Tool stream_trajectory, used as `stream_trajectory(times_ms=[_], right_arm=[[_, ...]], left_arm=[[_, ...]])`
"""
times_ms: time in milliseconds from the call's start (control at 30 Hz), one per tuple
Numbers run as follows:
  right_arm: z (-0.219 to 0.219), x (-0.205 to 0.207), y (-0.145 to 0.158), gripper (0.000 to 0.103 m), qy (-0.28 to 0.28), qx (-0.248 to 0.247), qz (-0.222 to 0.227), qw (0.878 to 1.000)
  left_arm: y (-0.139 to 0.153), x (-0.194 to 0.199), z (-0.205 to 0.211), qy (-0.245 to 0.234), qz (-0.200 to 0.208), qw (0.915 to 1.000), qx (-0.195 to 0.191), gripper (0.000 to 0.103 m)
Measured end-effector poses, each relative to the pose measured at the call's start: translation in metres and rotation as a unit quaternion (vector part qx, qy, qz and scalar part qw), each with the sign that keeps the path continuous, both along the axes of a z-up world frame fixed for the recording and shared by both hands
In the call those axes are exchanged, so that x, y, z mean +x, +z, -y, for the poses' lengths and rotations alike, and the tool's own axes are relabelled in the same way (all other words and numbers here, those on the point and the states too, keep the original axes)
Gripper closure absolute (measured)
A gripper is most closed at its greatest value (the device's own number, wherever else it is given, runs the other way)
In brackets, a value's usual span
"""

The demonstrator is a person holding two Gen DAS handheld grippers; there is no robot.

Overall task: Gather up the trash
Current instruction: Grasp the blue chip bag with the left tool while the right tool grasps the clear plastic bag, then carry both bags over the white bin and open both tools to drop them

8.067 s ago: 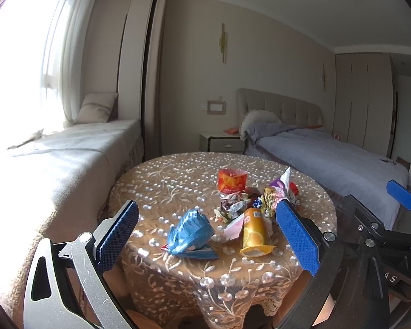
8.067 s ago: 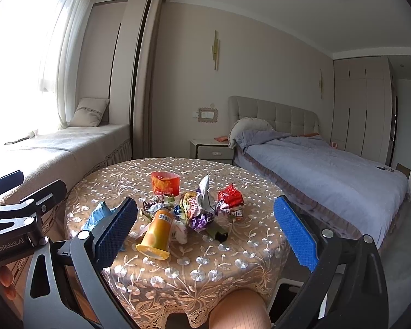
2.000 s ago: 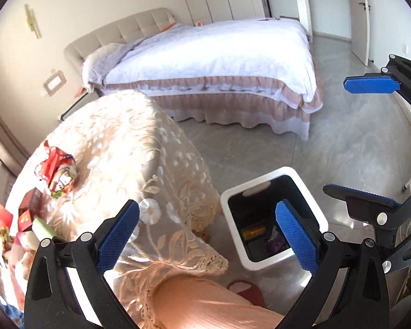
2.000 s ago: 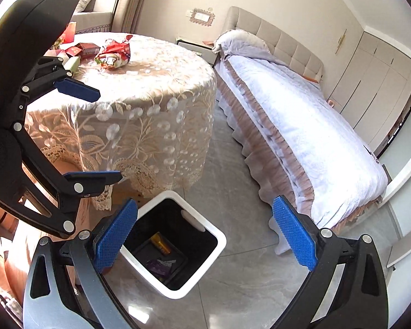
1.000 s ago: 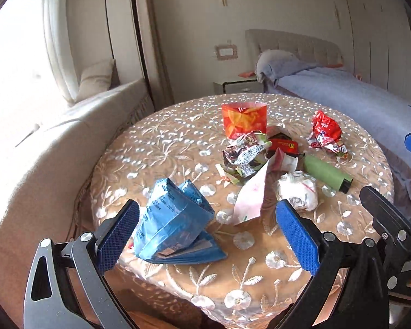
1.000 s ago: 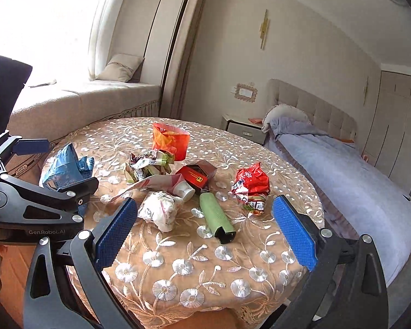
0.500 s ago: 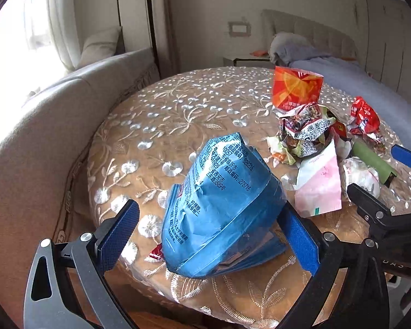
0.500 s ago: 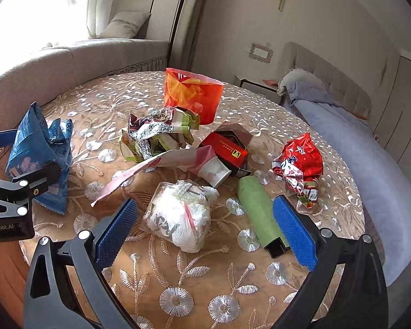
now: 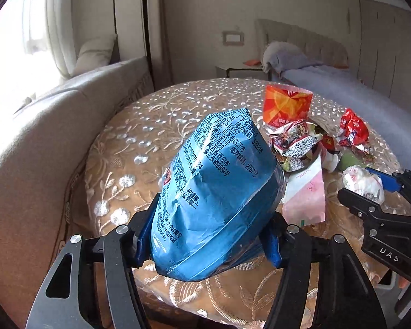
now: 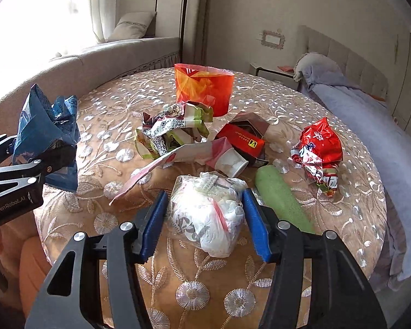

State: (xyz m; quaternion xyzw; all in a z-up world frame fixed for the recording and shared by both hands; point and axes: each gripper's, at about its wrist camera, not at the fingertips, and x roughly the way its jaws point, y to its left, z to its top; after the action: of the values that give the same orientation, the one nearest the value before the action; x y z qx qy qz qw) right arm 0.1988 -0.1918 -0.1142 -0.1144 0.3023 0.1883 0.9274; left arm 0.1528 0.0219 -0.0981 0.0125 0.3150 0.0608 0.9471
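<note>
Blue snack bag (image 9: 216,192), crumpled and printed with dark text, sits at the near left edge of the round table (image 9: 156,126), wedged between the blue pads of the left gripper (image 9: 205,244); jaws partway in after just closing, pads pressing both sides of the bag. In the right wrist view the same bag (image 10: 45,128) rises above the black frame of the left gripper (image 10: 35,161) at the far left.

White crumpled plastic bag (image 10: 205,213) with a red streak lies near the front of the table (image 10: 350,219), flanked closely by the pads of the right gripper (image 10: 204,220); jaws just closing here too, left pad at the bag's edge, right pad against its side (firm squeeze hard to confirm). Seen from the left wrist as a pale bundle (image 9: 363,182) between the right gripper's (image 9: 383,192) fingers.

Just beyond the white bag: pink-and-white paper sleeve (image 10: 178,159), white paper cup (image 10: 231,161) on its side, red box (image 10: 242,139), silver-and-green crumpled wrapper (image 10: 172,128). To the right, green tube (image 10: 279,194) lying flat, then a red foil wrapper (image 10: 320,150). Farther back, upright orange bag (image 10: 202,87).

Beige sofa (image 10: 101,57) behind the table with a cushion (image 10: 131,26), grey bed (image 10: 370,115) to the right
</note>
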Motion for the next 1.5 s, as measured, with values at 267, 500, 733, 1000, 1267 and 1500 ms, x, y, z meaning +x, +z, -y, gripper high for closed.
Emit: stream_trajectory(times_ms=[267,500,733,1000,1267,1500], right_arm=[[0.042,-0.048,0.046,0.046,-0.003,0.034,0.066,0.997],[0.097,-0.083,0.071,0.046,-0.04,0.025,0.118,0.992],[0.153,-0.112,0.073,0.046,-0.1,-0.006,0.139,0.985],[0.214,-0.122,0.045,0.046,-0.163,-0.052,0.106,0.98],[0.286,-0.105,-0.014,0.046,-0.183,-0.081,0.018,0.98],[0.325,-0.088,-0.093,0.046,-0.137,-0.153,-0.06,0.977]], left_arm=[[0.034,-0.027,0.06,-0.07,0.042,0.996,0.035,0.041],[0.049,-0.045,0.127,-0.144,0.064,0.9857,0.06,0.041],[0.043,-0.052,0.201,-0.243,0.058,0.9653,0.075,0.041],[0.014,-0.049,0.287,-0.353,0.022,0.9306,0.092,0.041],[-0.046,-0.032,0.362,-0.475,-0.032,0.8684,0.139,0.041],[-0.128,-0.003,0.423,-0.539,-0.124,0.8128,0.184,0.041]])
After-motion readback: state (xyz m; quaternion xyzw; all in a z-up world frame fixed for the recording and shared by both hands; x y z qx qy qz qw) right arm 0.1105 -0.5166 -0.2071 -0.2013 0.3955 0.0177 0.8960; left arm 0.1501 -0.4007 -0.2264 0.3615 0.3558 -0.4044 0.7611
